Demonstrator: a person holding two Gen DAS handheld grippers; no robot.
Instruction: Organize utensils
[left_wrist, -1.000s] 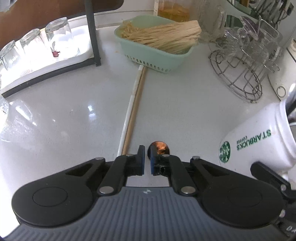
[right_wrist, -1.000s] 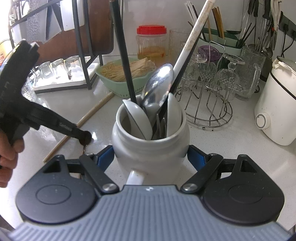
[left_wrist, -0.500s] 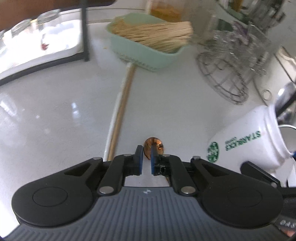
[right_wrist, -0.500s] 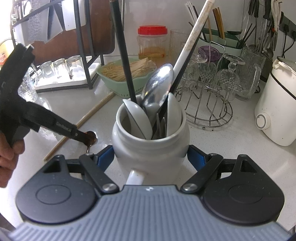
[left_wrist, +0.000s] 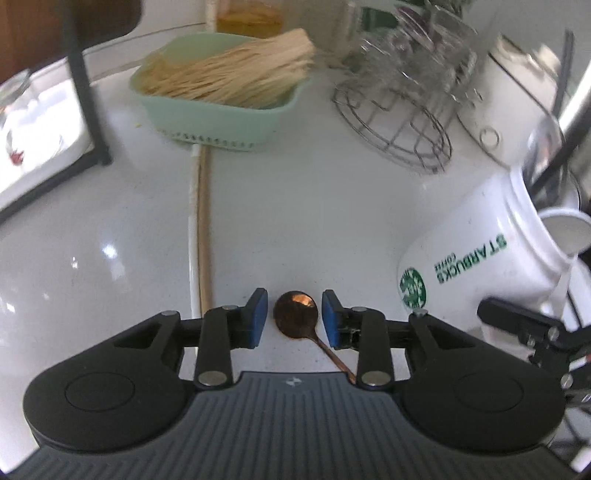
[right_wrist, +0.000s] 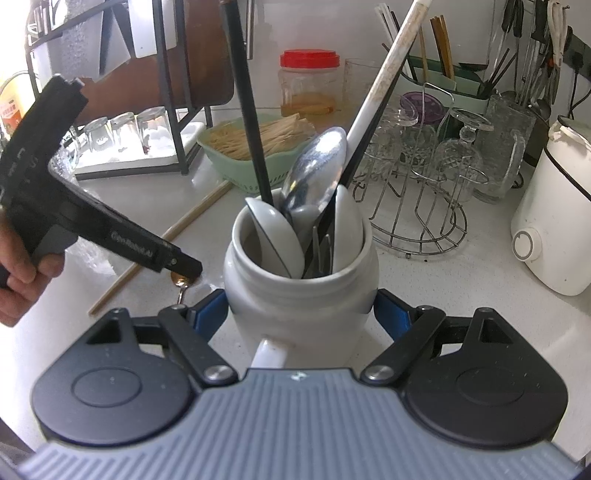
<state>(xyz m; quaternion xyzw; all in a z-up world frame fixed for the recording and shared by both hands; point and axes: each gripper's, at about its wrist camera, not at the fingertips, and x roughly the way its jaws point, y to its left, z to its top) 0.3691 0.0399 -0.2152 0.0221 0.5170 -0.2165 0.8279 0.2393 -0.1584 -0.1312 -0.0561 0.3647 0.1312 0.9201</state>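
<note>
My left gripper (left_wrist: 294, 317) points down at the white tabletop (left_wrist: 295, 206), jaws opening. The small copper spoon (left_wrist: 296, 314) lies flat on the tabletop w/ its bowl between the blue pads (left_wrist: 259, 312), neither pad touching it; handle runs back under the gripper body. Just left of it, a long white stick and a wooden stick (left_wrist: 204, 236) lie side by side, their far ends near the green basket (left_wrist: 221, 122) full of thin sticks. To the right stands the white mug (left_wrist: 476, 266) w/ green lettering.

My right gripper (right_wrist: 301, 314) is clamped on that mug (right_wrist: 299, 291), a pad pressed on each side, jaws spread wide around it. Mug is upright, packed w/ utensils: a metal spoon (right_wrist: 317, 166), white ceramic spoons, a fork, long black and white handles. Beyond it, a wire rack (right_wrist: 417, 206) w/ glasses, a red-lidded jar (right_wrist: 308, 85), a white appliance far right. A hand (right_wrist: 20, 280) holds the left gripper's handle.
</note>
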